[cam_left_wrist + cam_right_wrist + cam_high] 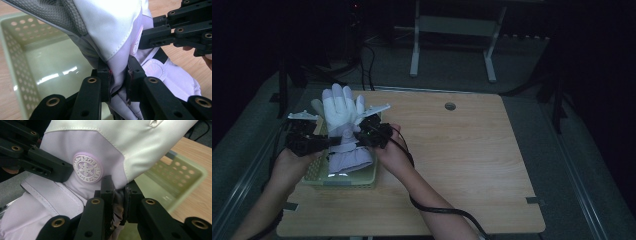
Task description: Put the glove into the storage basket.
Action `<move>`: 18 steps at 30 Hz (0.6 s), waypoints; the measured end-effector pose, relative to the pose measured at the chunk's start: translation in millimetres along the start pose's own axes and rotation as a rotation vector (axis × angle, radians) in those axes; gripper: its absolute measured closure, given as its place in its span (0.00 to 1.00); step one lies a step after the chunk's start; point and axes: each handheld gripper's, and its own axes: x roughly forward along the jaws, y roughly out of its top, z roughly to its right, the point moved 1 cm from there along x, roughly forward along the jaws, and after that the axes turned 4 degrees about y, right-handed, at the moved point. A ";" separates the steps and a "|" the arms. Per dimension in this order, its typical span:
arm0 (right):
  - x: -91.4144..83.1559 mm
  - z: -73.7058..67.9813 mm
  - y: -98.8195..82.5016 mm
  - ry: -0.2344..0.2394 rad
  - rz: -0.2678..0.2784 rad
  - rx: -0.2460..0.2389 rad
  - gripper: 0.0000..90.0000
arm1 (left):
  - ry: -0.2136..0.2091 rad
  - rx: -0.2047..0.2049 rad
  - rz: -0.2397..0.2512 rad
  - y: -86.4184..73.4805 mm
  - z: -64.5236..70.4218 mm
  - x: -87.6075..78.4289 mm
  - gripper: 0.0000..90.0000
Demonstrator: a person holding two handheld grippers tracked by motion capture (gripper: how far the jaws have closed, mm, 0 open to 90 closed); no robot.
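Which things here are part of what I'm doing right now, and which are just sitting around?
In the job:
- white and lilac glove, pinched near the wrist from both sides
- left tongs, shut on it
- right tongs, shut on it
- pale green basket under the glove

Just around:
- wooden table
- its round cable hole
- metal frame on the floor behind

Pale wooden desk point(462, 150): right half bare, open passage. Left edge: pale green perforated plastic basket point(319, 176) blocks.
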 end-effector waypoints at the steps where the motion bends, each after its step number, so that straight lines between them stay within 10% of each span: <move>1: 2.8 -1.0 0.9 -0.002 -0.003 0.000 0.89 | -0.002 0.000 0.000 -0.6 -2.9 0.6 0.86; 18: 57.3 11.3 -24.4 -0.050 -0.087 0.044 0.89 | -0.011 -0.035 -0.048 -31.4 -34.8 54.1 0.86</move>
